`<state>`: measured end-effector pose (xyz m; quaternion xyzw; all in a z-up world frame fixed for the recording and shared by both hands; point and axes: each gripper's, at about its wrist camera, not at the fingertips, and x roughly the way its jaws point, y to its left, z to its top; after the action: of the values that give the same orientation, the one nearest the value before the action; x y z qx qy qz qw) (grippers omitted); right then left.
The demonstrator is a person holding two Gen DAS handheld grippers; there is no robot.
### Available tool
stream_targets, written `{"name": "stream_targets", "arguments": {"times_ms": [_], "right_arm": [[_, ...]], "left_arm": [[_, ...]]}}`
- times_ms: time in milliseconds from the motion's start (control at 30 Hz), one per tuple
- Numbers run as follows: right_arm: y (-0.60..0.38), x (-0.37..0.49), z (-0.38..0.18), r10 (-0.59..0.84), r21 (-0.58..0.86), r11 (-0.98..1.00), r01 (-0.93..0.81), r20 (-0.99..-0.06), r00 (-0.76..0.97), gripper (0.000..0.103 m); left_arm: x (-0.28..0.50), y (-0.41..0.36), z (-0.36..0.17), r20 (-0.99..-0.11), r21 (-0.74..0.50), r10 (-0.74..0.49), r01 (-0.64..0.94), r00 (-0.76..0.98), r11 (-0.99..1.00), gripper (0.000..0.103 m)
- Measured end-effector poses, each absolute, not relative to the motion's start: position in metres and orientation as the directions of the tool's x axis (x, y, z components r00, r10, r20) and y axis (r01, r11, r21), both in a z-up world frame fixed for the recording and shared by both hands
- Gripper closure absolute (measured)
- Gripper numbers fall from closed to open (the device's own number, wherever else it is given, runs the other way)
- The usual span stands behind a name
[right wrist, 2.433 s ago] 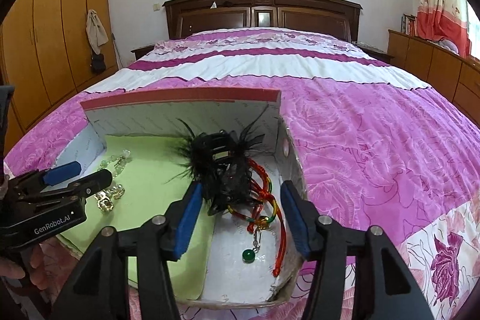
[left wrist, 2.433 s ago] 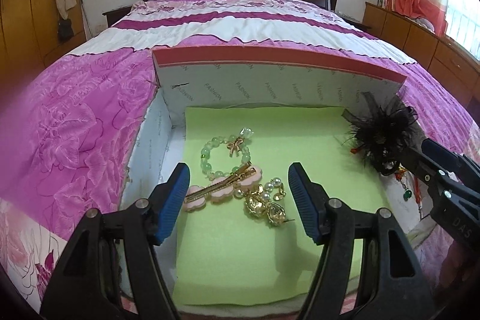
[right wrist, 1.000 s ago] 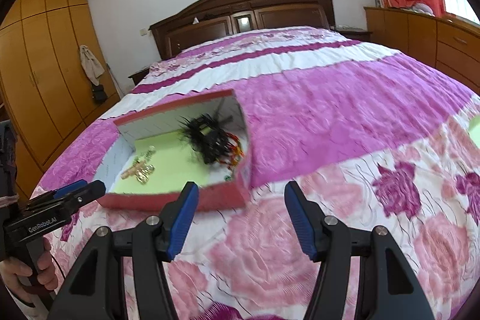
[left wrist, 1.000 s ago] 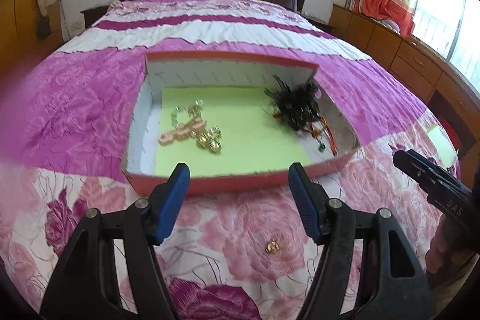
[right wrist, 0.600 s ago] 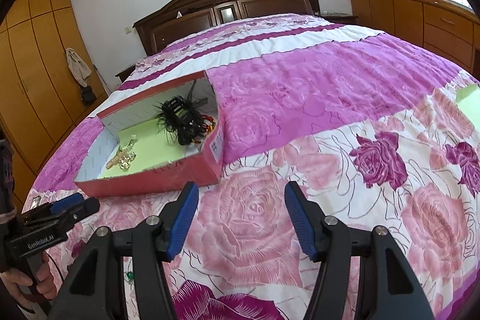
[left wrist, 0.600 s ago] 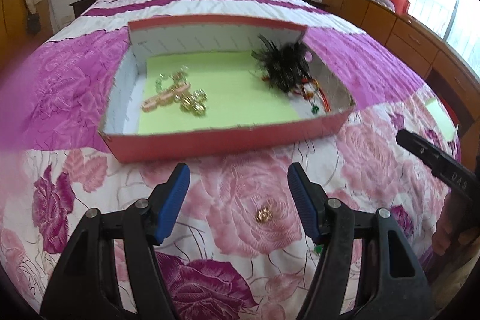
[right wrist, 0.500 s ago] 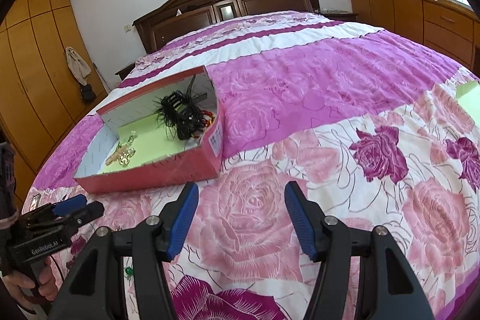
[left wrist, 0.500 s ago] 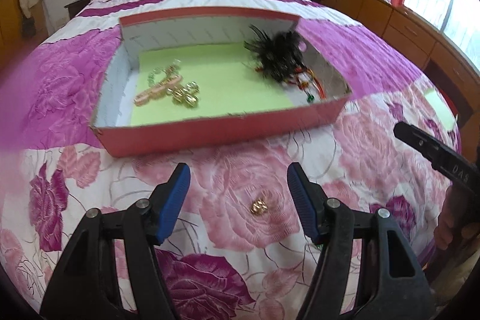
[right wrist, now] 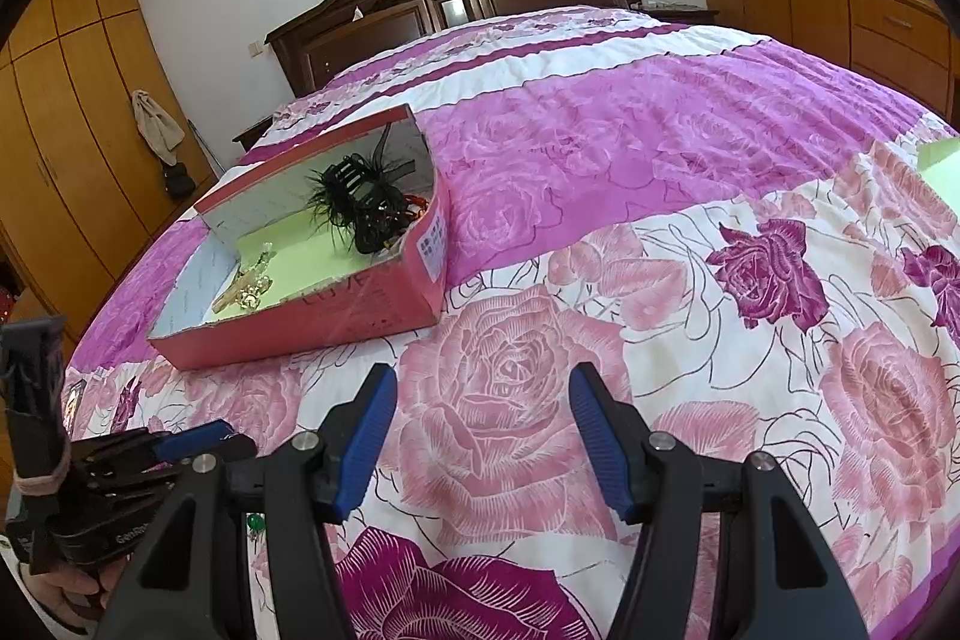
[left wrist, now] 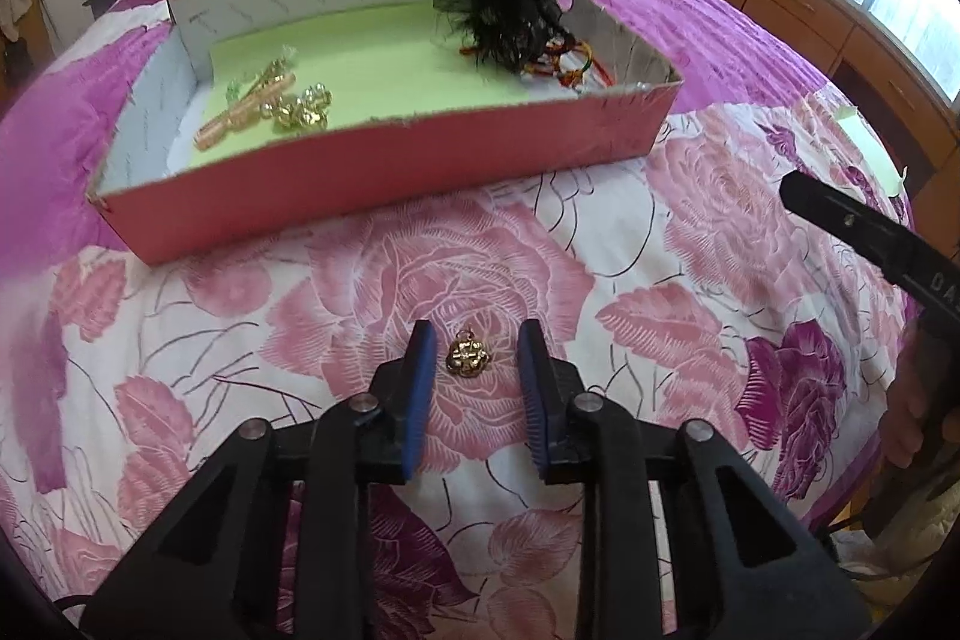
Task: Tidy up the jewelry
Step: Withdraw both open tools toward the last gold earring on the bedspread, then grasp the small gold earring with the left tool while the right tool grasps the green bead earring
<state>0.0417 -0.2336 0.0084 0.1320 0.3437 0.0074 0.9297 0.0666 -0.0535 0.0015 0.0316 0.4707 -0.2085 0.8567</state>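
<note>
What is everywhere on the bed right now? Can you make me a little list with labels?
left gripper: jaws just been closing, gold charm between them, pads not yet touching it
right gripper: open, nothing between its jaws
gold charm: lying on the flowered bedspread, outside the box
red box: open, green liner
inside box, left: gold and pink jewelry
inside box, right: black feather clip on red cords

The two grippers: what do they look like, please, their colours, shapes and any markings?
Both are black plastic clamps with silver rivets and ribbed blue pads on the fingers. The left gripper carries white lettering, "GenRob...", on its body, seen from the right wrist. The right gripper shows white letters "DA..." on its side.
</note>
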Motion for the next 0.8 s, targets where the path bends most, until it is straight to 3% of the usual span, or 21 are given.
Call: {"name": "stream_targets", "arguments": {"times_ms": [100,400,733,800], "right_arm": [[-0.234,0.041,0.007,0.109,0.256,0.964,0.078,-0.641,0.760,0.040],[-0.222,0.036,0.008,0.128,0.254,0.966,0.057,-0.652,0.748,0.040],[-0.183,0.030,0.008,0.215,0.253,0.966,-0.054,-0.671,0.710,0.041],[-0.174,0.028,0.008,0.239,0.251,0.964,-0.088,-0.676,0.697,0.044]], "left_arm": [[0.067,-0.052,0.000,-0.820,-0.146,-0.330,0.386,0.467,0.911,0.096],[0.063,-0.043,0.010,-0.805,-0.153,-0.335,0.374,0.490,0.915,0.097],[0.066,-0.014,0.015,-0.804,-0.127,-0.260,0.273,0.534,0.954,0.097],[0.065,-0.009,0.015,-0.801,-0.132,-0.259,0.262,0.539,0.956,0.097]]}}
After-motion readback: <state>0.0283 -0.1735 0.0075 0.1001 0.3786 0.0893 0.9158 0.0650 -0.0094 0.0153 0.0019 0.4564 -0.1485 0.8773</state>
